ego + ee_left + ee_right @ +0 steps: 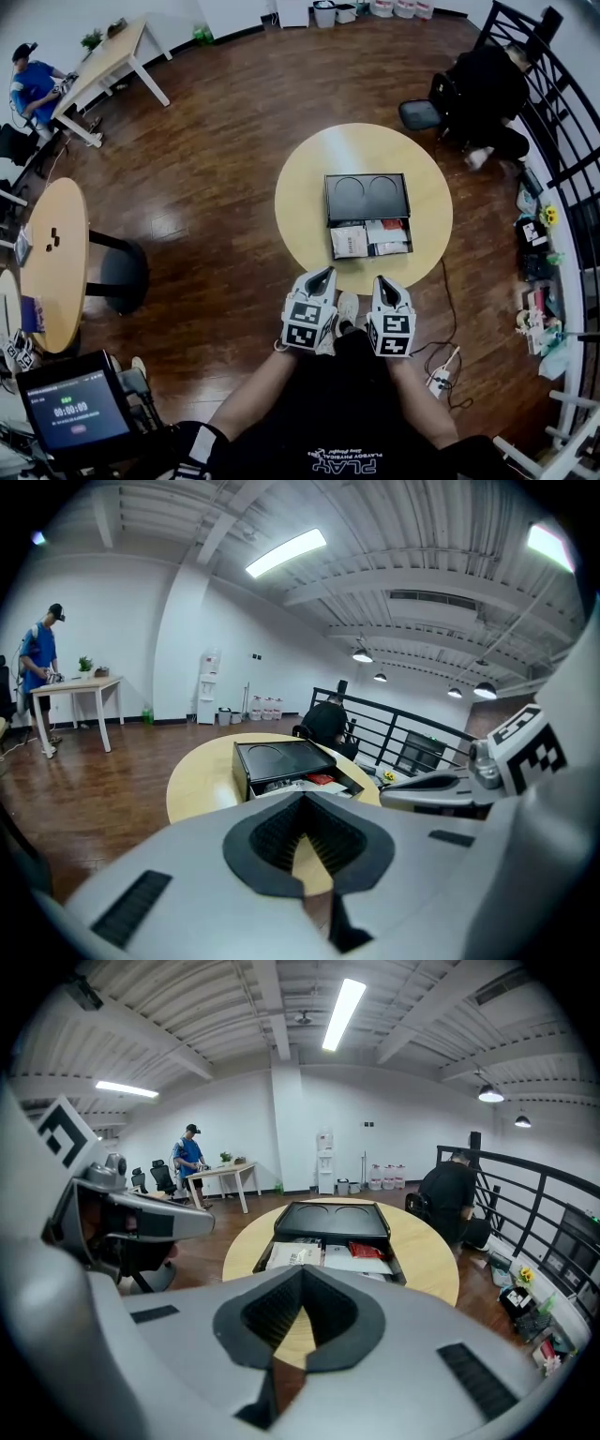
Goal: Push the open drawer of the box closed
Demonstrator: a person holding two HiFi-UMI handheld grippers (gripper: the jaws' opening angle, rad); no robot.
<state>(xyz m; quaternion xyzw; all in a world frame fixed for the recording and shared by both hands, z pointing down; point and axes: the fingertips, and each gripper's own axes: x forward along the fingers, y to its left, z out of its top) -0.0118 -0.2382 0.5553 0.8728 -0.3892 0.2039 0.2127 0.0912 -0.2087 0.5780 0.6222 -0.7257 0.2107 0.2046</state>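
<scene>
Black box (367, 197) is seen mid-desk (300, 202), its drawer (371, 238) pulled out toward the near edge, papers (350, 241) inside. Left claw (322, 274) and right claw (382, 281) are held closed and empty, just off the near edge. Approach step is judged; next, the drawer front needs to be contacted and pushed in.

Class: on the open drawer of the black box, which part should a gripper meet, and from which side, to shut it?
Take the drawer at the middle of its front wall, coming from the right gripper's side. It sticks out of the box toward that gripper, so a centred, straight push should slide it in squarely. That gripper is shut, which suits pushing.
</scene>
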